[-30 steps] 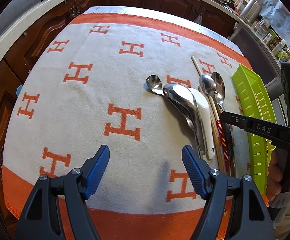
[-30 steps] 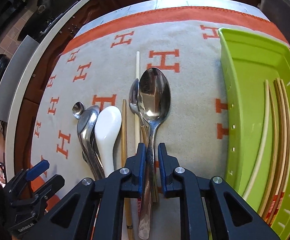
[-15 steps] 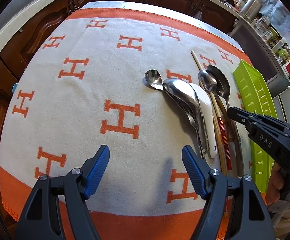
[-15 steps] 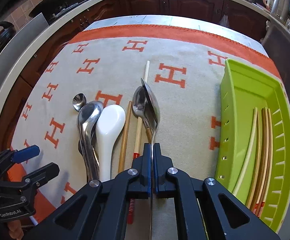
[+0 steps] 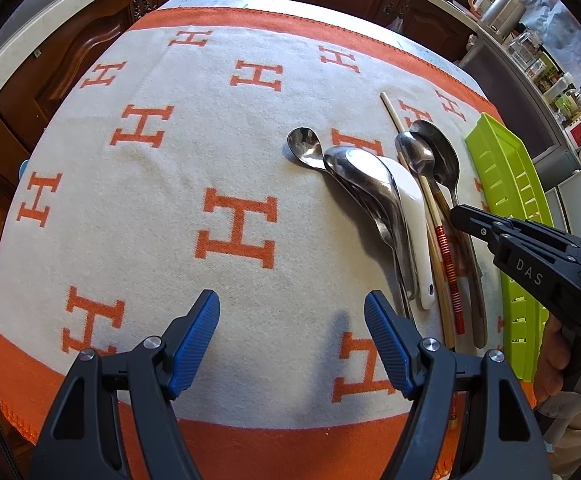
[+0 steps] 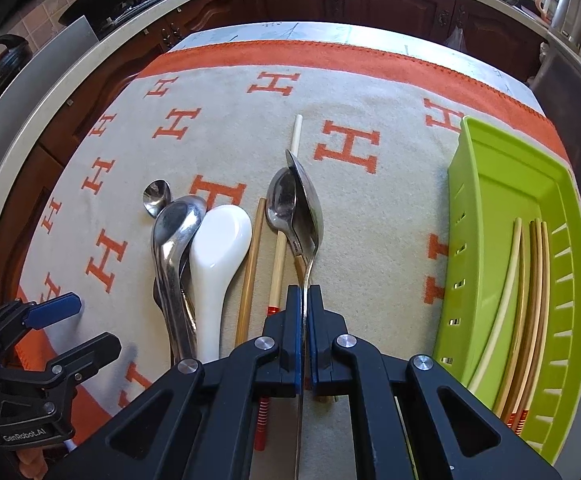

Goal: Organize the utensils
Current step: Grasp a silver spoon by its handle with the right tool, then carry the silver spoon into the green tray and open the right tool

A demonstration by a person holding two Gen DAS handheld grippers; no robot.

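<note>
Cream blanket with orange H pattern and orange border covers the table, under both claws.

Green slotted tray sits right of the right gripper, well apart from its tips; a few chopsticks lie lengthwise inside it (count unclear where they overlap).

Right gripper: jaws clamped tight on the handle of a large steel spoon. Spoon is rolled onto its edge, bowl pointing straight ahead of the claw.

Just left of that spoon: a smaller steel spoon on top of a pale chopstick with a red-banded end, then a brown chopstick, then a white ceramic soup spoon, then stacked steel soup spoons, and a small teaspoon farthest left. All lie roughly parallel, handles toward the claw.

Left gripper: jaws wide, nothing between them, hanging over bare blanket. The utensil row starts just beyond its right finger. A hand grips the other tool at the far right edge of that view.
</note>
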